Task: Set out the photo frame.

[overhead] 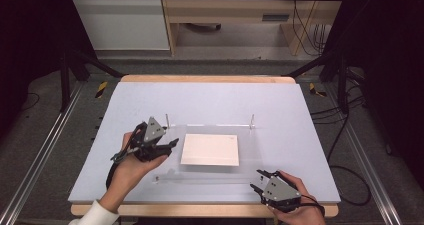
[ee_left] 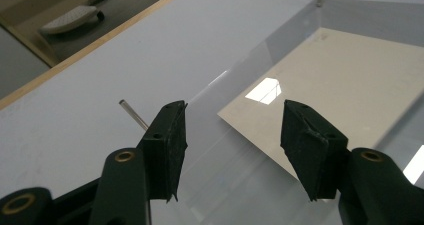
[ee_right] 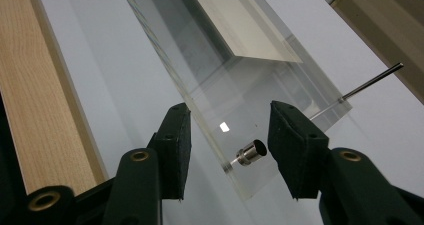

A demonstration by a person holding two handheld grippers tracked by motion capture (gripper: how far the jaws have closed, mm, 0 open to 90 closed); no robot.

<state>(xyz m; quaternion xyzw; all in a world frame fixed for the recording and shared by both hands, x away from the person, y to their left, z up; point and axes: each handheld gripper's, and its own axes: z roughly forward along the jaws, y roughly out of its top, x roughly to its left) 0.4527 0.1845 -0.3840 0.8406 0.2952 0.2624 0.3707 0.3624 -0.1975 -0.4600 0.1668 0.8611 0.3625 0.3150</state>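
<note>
So there's a clear acrylic plate [overhead: 210, 152] lying flat on the pale blue table top [overhead: 210, 100], with a white sheet of paper [overhead: 210, 150] under or inside it (can't tell which through the glare). Thin metal pins [overhead: 166, 120] stick up at its far corners. The left gripper [overhead: 172, 143] sits just off the plate's left edge, jaws roughly half open with nothing between them; its own view shows the plate edge and paper corner past the pads. The right gripper [overhead: 256, 180] is at the near right corner, jaws also about half open, straddling a little metal stud [ee_right: 251, 152] on the plate's corner, pads not touching it as far as I can see
</note>
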